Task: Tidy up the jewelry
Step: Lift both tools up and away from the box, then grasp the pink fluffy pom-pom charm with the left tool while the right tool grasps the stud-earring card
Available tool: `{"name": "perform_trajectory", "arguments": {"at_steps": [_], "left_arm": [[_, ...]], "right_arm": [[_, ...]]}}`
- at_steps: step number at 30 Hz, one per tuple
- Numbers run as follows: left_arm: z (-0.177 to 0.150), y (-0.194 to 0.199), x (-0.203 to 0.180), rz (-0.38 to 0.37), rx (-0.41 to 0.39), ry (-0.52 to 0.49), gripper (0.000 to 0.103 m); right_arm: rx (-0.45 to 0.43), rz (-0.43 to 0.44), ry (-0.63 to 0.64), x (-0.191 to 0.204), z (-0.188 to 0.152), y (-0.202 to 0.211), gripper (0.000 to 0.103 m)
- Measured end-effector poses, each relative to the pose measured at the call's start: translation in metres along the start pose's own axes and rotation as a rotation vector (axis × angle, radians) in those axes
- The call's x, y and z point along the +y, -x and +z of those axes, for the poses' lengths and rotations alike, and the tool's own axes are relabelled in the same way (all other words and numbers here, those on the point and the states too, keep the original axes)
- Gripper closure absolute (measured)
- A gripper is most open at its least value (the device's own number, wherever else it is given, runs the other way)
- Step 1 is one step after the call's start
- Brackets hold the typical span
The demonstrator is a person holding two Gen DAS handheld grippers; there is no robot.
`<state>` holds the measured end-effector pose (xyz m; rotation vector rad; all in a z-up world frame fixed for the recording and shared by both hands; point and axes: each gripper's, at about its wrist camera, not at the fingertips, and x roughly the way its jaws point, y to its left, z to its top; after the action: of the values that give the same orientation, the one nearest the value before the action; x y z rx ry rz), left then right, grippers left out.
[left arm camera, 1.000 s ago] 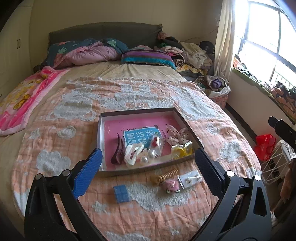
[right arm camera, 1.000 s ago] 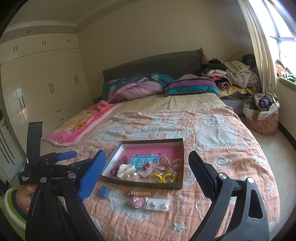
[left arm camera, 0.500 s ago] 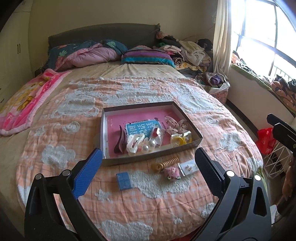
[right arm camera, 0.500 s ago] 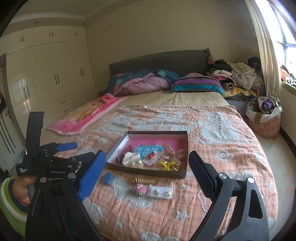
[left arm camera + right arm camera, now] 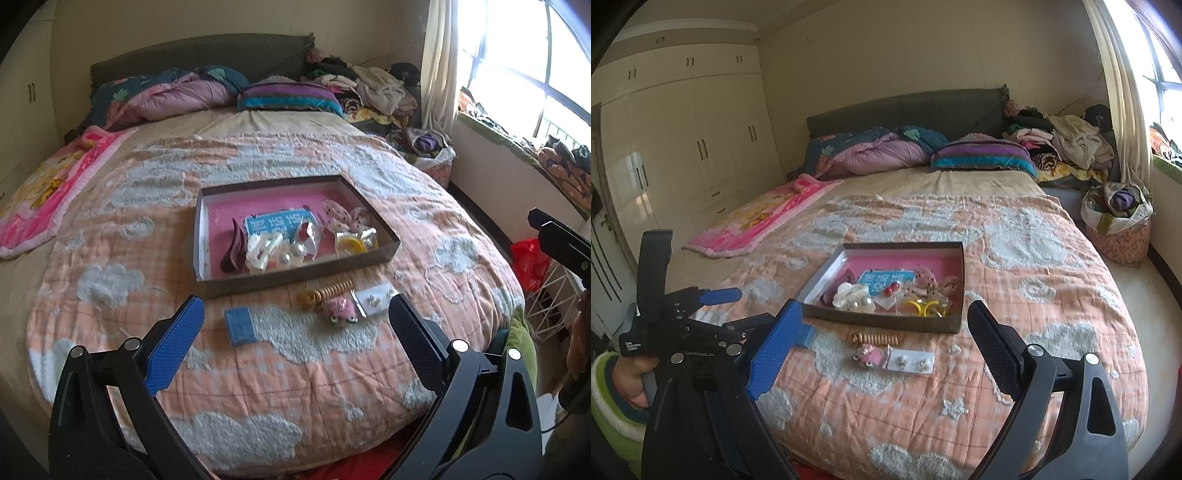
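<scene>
both claws, left claw (image 5: 291, 332) & right claw (image 5: 882, 347), hang spread and empty over the bed (image 5: 110, 229); loose jewelry pieces (image 5: 332, 299) lie just ahead, tray (image 5: 295, 277) beyond them, probably next for sorting.

Black hand-held gripper (image 5: 293, 330), blue pad; green striped sleeve (image 5: 605, 398).

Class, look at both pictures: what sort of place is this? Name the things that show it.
Most likely a home bedroom: a large bed with a pillow against its headboard, a built-in wardrobe along one wall, and clothes piled near the window.
</scene>
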<state>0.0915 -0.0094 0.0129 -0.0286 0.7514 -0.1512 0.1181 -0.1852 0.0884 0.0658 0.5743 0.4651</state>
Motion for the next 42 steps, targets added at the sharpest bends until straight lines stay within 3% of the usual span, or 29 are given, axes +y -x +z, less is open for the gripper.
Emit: {"name": "perform_trajectory", "arguments": {"at_steps": [13,24,26,31,33,38,40,41,42], "left_arm": [[-0.021,-0.033,-0.007,-0.029,0.083,-0.018,0.01],[-0.04,-0.081,-0.013,-0.07,0.184,-0.035,0.01],[-0.041,-0.09,-0.013,-0.089,0.202,-0.027,0.011],[-0.044,-0.113,-0.006,-0.133,0.265,0.029,0.03],[-0.044,-0.116,-0.007,-0.139,0.272,0.02,0.035],[-0.042,-0.124,-0.009,-0.152,0.276,0.019,0.035],[-0.04,-0.132,-0.007,-0.177,0.282,0.04,0.035],[-0.039,-0.135,-0.007,-0.188,0.285,0.049,0.035],[-0.038,-0.14,-0.006,-0.199,0.29,0.061,0.035]], "right_arm": [[0.107,-0.006,-0.022,-0.015,-0.033,-0.029,0.013],[0.253,-0.002,-0.091,-0.046,-0.063,-0.085,0.013],[0.287,0.012,-0.113,-0.053,-0.067,-0.099,0.013],[0.393,0.074,-0.227,-0.072,-0.079,-0.14,0.013],[0.423,0.088,-0.261,-0.077,-0.083,-0.154,0.021],[0.484,0.116,-0.326,-0.081,-0.089,-0.189,0.032],[0.484,0.114,-0.333,-0.08,-0.091,-0.197,0.045],[0.475,0.106,-0.345,-0.081,-0.091,-0.2,0.058],[0.47,0.116,-0.366,-0.081,-0.092,-0.202,0.061]]}}
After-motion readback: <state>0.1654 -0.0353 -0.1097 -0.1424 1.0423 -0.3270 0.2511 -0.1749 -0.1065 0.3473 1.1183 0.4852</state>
